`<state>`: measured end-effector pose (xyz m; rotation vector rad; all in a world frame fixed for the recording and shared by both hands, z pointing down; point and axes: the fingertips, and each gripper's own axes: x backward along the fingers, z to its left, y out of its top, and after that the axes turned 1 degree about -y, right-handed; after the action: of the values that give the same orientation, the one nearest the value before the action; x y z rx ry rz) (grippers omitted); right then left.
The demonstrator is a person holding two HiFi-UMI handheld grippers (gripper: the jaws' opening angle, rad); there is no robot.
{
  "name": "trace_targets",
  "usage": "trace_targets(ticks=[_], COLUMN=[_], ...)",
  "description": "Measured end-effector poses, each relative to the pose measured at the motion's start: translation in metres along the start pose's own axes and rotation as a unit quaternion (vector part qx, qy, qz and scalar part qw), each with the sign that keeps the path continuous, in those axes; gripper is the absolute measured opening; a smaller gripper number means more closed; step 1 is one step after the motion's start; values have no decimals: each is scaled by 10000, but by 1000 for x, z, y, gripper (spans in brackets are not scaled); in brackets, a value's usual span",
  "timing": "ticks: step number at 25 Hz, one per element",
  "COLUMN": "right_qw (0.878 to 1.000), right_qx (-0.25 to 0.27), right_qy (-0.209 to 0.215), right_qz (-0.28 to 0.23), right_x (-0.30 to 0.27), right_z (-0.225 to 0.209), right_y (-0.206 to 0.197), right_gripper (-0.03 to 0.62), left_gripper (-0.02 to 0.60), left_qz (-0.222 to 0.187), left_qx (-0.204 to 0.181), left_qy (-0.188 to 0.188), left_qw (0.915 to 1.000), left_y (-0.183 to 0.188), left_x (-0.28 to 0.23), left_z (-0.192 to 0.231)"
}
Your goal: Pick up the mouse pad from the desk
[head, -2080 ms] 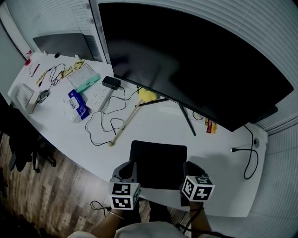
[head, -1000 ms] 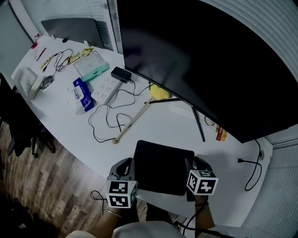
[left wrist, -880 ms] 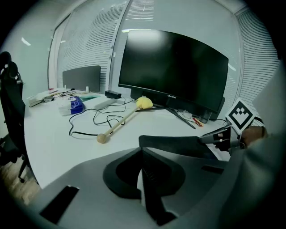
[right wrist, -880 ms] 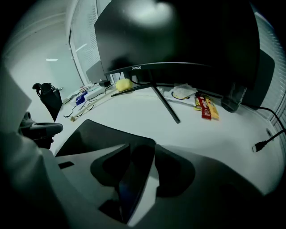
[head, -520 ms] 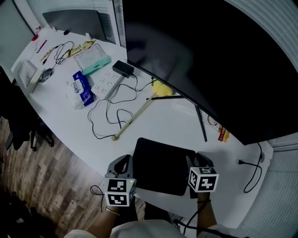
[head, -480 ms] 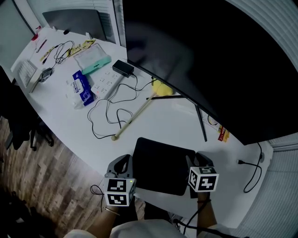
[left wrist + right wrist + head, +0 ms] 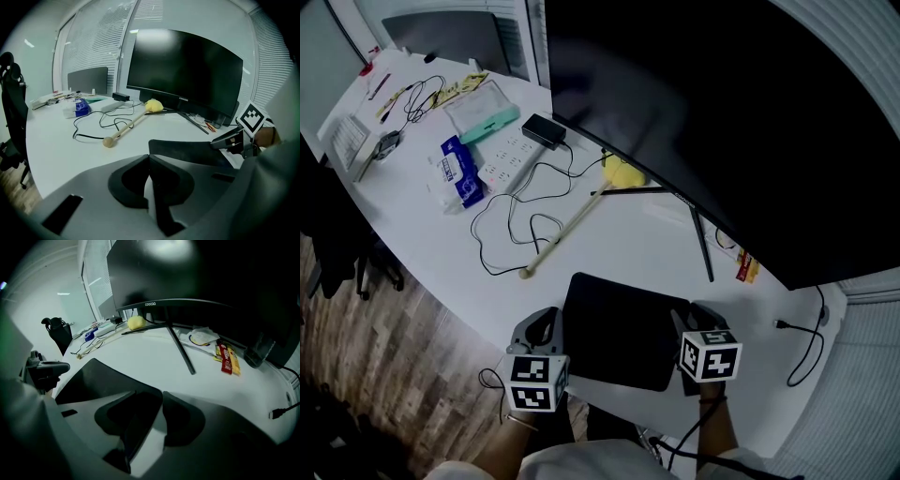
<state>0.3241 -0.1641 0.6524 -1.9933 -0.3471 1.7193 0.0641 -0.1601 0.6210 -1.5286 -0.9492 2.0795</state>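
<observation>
Black mouse pad [image 7: 619, 328] sits at the white desk's [image 7: 609, 246] near edge. Your left gripper [image 7: 547, 324] pinches its left edge; your right gripper [image 7: 688, 319] stands spread at its right edge.

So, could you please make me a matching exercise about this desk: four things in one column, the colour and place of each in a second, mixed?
Things:
1 mouse pad
2 packet
3 stick
4 sachets

Descriptions:
A blue and white, beside the white power strip
B black, at the near edge of the desk
C red and yellow, right of the monitor stand
D pale wood with a yellow head

Pairs: 1-B; 2-A; 3-D; 4-C
</observation>
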Motion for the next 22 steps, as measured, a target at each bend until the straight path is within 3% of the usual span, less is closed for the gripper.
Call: trace_targets(ticks=[4, 9, 22], right_qw=[9999, 9995, 9995], right_qx=[-133, -287, -266], right_qy=[-61, 78, -31], right_qz=[12, 78, -194], right_x=[1, -1, 6], right_z=[0, 12, 19], right_y=[-2, -2, 3], right_gripper=[164, 58, 52], left_gripper=[17, 17, 18], left_qz=[5, -7, -2], left_qx=[-21, -49, -75], left_qy=[-47, -96, -102], left_qw=[10000, 9999, 9999], left_y=[-1, 1, 0], left_x=[-1, -1, 8], left_z=[-4, -6, 0])
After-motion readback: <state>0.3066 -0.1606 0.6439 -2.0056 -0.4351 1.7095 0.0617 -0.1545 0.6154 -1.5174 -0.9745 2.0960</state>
